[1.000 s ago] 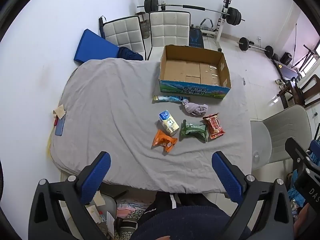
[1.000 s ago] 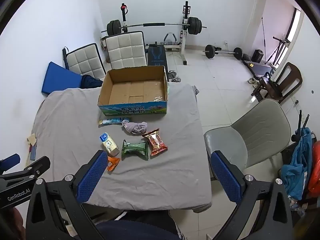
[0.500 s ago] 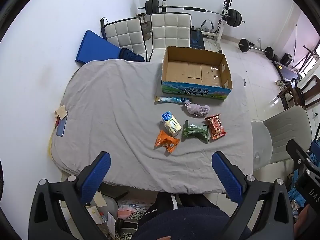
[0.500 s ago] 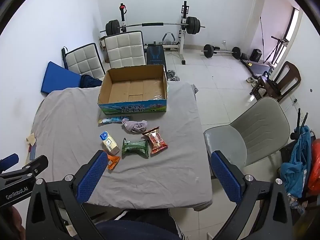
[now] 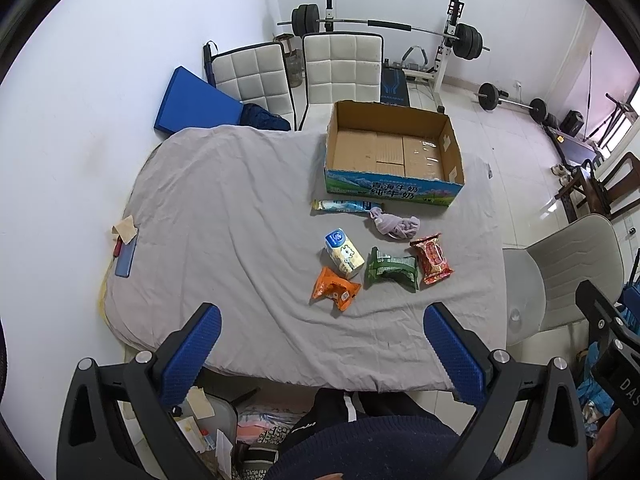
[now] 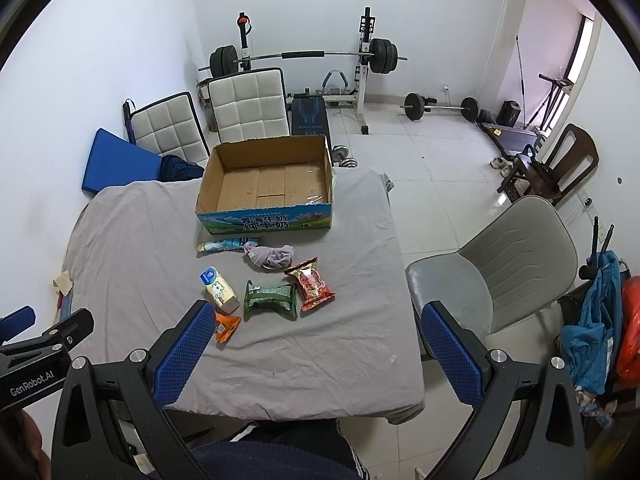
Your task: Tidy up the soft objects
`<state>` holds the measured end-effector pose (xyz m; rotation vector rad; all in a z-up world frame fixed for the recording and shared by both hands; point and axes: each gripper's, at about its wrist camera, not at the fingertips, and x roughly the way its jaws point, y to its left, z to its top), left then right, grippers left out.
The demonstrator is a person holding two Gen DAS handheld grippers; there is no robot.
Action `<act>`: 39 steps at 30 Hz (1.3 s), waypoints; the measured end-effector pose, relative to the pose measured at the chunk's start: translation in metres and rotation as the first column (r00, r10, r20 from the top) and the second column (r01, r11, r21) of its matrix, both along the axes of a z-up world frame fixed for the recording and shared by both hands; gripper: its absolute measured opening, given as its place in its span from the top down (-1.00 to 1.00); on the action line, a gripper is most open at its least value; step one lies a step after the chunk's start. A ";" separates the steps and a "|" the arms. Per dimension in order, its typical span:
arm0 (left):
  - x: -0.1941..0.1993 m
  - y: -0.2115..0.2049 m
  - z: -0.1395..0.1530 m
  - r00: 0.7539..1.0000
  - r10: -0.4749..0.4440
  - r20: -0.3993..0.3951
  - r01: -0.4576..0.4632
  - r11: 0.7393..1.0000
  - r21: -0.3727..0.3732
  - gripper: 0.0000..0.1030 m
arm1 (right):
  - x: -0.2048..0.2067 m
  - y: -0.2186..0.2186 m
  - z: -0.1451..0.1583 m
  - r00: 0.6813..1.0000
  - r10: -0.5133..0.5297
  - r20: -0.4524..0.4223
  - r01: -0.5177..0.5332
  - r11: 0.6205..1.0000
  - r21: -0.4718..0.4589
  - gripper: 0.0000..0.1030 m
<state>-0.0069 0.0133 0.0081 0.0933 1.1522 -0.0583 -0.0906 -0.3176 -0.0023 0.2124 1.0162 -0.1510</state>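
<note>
An open empty cardboard box (image 5: 394,152) (image 6: 266,184) stands at the far side of a table under a grey sheet (image 5: 224,232) (image 6: 136,248). In front of it lie a long blue-white packet (image 5: 346,205) (image 6: 228,244), a crumpled lilac cloth (image 5: 394,227) (image 6: 270,257), a small milk carton (image 5: 343,253) (image 6: 218,289), a green packet (image 5: 392,269) (image 6: 270,300), a red packet (image 5: 432,258) (image 6: 310,283) and an orange packet (image 5: 334,288) (image 6: 226,326). My left gripper (image 5: 322,346) and right gripper (image 6: 318,346) are open and empty, high above the near table edge.
A grey chair (image 6: 496,268) (image 5: 568,272) stands right of the table. Two white padded chairs (image 5: 296,76) and a blue mat (image 5: 192,102) are behind it, with a barbell rack (image 6: 304,60) beyond. A phone and paper (image 5: 125,248) lie at the left edge.
Both views have shifted slightly; the objects sit a little lower and nearer in frame. Nothing on the table has moved and both grippers stay open.
</note>
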 end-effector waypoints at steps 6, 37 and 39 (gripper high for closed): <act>-0.002 -0.002 0.001 1.000 0.000 0.009 0.000 1.000 0.004 -1.00 | -0.001 -0.001 0.002 1.000 0.000 0.002 0.000 1.000 -0.003 -1.00; -0.003 -0.009 0.010 0.999 -0.006 0.045 0.005 1.000 0.020 -1.00 | -0.001 -0.003 0.009 1.000 0.008 0.019 -0.008 1.000 -0.003 -1.00; -0.004 -0.010 0.010 0.999 -0.006 0.048 0.005 1.000 0.022 -1.00 | -0.001 -0.003 0.010 1.000 0.010 0.021 -0.010 1.000 -0.002 -1.00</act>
